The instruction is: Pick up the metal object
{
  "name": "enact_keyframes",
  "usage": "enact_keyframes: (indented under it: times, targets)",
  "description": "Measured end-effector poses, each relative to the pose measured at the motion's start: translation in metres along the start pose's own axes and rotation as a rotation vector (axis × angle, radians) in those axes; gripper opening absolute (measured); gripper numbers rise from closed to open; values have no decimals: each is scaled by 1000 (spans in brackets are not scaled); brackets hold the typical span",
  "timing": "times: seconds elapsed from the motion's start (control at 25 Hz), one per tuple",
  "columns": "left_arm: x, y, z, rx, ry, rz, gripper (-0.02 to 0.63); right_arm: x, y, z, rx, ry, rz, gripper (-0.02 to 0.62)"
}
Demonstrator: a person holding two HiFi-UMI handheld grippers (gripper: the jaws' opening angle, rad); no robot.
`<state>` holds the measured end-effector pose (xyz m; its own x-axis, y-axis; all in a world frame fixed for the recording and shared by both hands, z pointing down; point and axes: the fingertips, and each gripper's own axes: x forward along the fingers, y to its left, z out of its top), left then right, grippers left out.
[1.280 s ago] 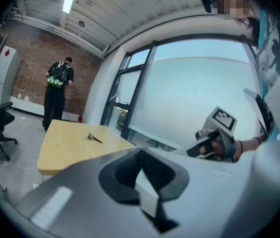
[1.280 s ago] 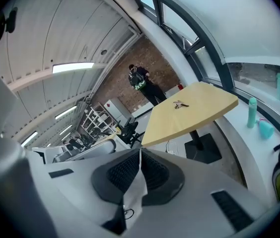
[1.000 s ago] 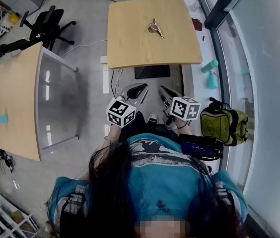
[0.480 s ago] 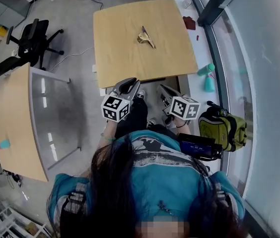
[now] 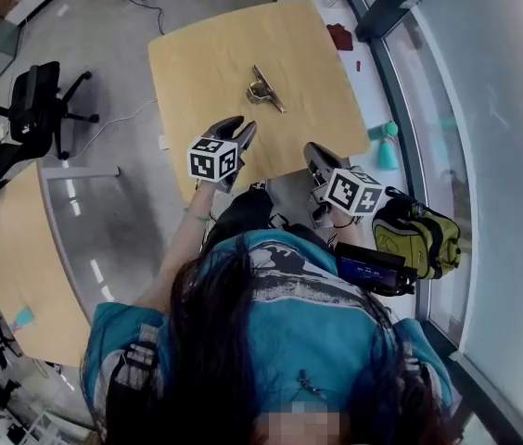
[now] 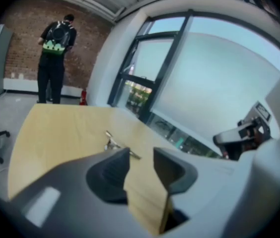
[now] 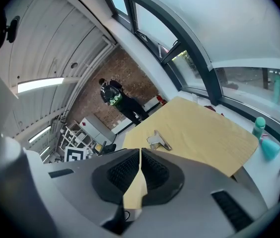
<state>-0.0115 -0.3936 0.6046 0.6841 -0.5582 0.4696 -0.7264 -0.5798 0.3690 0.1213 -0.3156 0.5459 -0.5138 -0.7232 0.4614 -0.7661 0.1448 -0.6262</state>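
Light wood table (image 5: 206, 44) takes up the top of the head view, with the metal clip (image 5: 263, 88) lying near its middle. The left gripper (image 5: 240, 133) hovers over the near edge, well short of the clip, with only bare tabletop between them. The right gripper (image 5: 314, 153) hangs just off the table's near edge. A black office chair (image 5: 34, 109) is off to the left. A green backpack (image 5: 419, 235) and a teal bottle (image 5: 387, 146) sit by the window on the right.

Left gripper view: the jaws are apart and opening, with just tabletop showing in the gap. The clip lies beyond the left jaw's tip. This one also catches a person (image 6: 54, 53) standing at a brick wall, which the head view misses.

Right gripper view: the jaws are pressed together and empty, with the clip ahead on the table. White shelving (image 7: 75, 130) stands at the back left.
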Motion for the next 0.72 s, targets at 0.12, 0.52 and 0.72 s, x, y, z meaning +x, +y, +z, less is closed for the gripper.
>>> enact_keyframes:
  times: [0.12,0.52,0.72]
  targets:
    - [33,19,-3,-44,75,-32,168,-2,-7,4,17,-14,-37,19]
    - [133,97,-10,-436,150,-32,232,21,-52,25,107,-54,-187,19]
    - [146,95,-16,-560,137,-51,227,22,-55,19,121,-44,-210,20]
